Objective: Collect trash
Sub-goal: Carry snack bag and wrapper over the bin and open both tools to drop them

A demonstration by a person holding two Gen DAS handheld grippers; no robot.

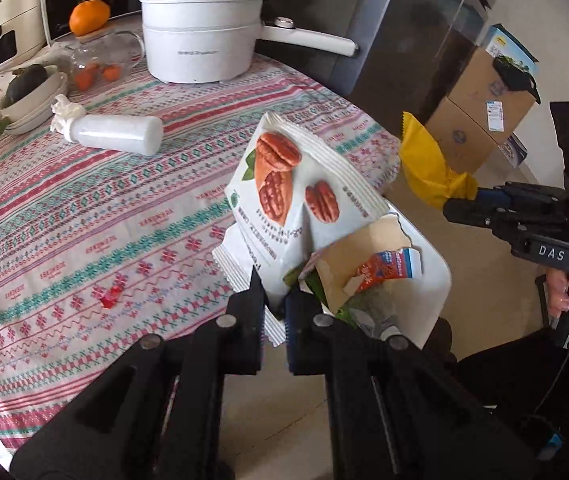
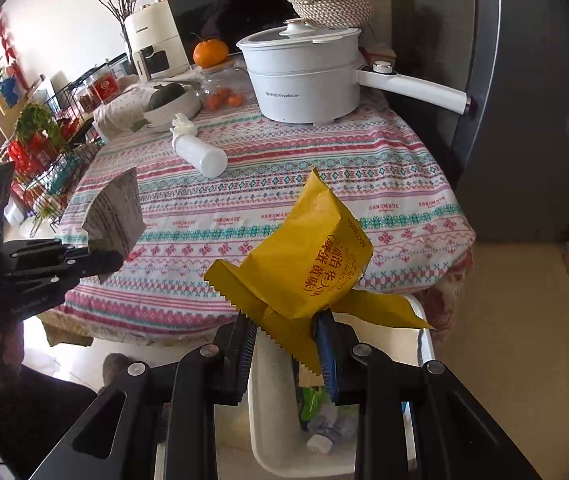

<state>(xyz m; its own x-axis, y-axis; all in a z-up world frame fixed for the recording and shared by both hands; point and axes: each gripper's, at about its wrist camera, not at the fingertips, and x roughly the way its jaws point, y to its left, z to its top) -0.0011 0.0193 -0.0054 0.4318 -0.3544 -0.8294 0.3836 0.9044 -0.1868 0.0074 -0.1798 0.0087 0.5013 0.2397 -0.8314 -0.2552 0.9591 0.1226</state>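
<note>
White pecan snack bag (image 1: 284, 200) pinched in nearly closed left gripper (image 1: 274, 304). Yellow wrapper (image 2: 312, 264) clamped in narrow right gripper (image 2: 286, 340), white trash bin (image 2: 268, 432) directly beneath. Patterned tablecloth on table (image 2: 284, 200) ahead; white electric pot (image 2: 304, 76) and white bottle (image 2: 200, 156) beyond.

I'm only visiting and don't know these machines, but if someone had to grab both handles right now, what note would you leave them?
Left tool: shut on the white pecan wrapper, held above the white bin.
Right tool: shut on the yellow wrapper, held above the same bin.
Done: both wrappers are off the table; the bin already holds other rubbish.
Left: drop both wrappers into the bin. The white bottle lying on the tablecloth, with what looks like crumpled tissue at its neck, may be trash too; check it, and the small red scrap.
</note>
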